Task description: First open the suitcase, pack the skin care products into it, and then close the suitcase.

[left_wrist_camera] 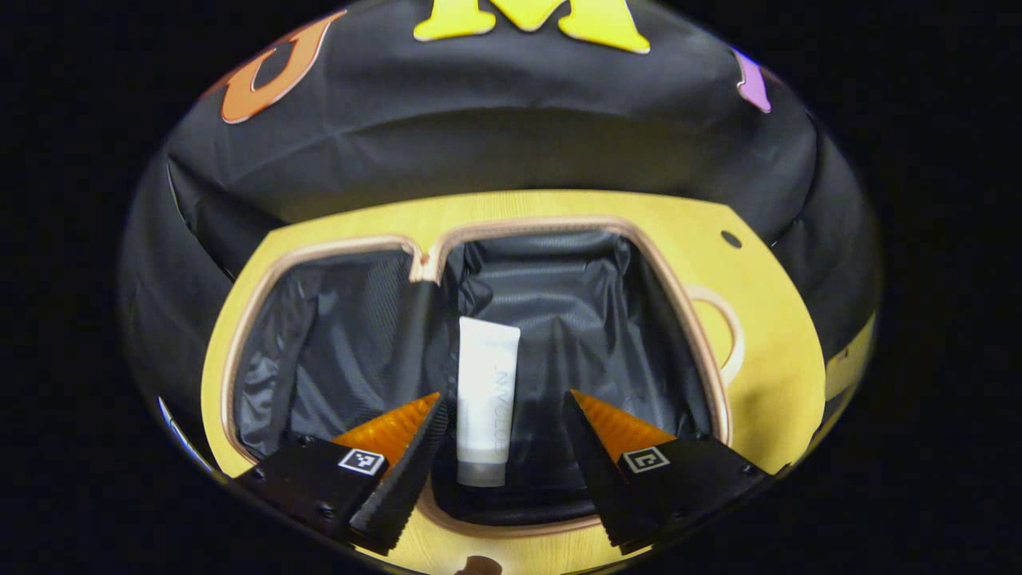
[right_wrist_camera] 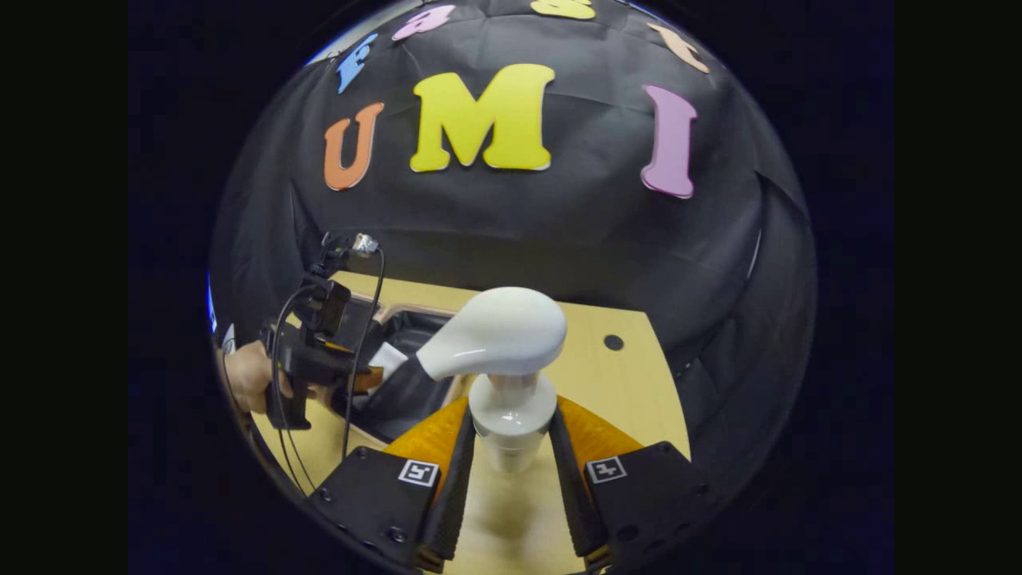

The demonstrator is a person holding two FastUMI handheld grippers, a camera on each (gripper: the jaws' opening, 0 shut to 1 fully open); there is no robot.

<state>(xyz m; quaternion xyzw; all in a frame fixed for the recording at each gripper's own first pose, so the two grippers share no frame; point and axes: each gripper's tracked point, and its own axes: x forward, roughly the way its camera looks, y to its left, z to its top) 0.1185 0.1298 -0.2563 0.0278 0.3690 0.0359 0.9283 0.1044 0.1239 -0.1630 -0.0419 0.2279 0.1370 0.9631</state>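
Both grippers are mine, and the right gripper [right_wrist_camera: 511,447] is the busy one: its two fingers [right_wrist_camera: 459,471] press on either side of the neck of a white pump bottle [right_wrist_camera: 505,359], just under the collar. The broad pump head rises above the fingertips, its spout pointing to the left in the right gripper view. Below the fingers I see bare wooden table [right_wrist_camera: 631,375], so the bottle is outside the suitcase [right_wrist_camera: 411,383], which lies open farther off to the left in that view.

My left gripper [left_wrist_camera: 501,415] hangs with its jaws spread wide and pinches nothing. Between its fingers, but lower down on the dark lining, lies a white tube [left_wrist_camera: 485,399], lengthwise away from me with its cap toward me. I see it resting in the right-hand half of the open suitcase [left_wrist_camera: 559,319], whose pink-edged rim frames two dark compartments side by side on the table [left_wrist_camera: 766,351]. In the right gripper view, a hand holds that left gripper [right_wrist_camera: 363,382] over the case.

I judge the opening done and the packing under way: one product is in, and the pump bottle is next. My next move calls for carrying the bottle leftward over the rim and setting it down beside the tube. The left gripper should clear out first, since it hangs right where the bottle must go.
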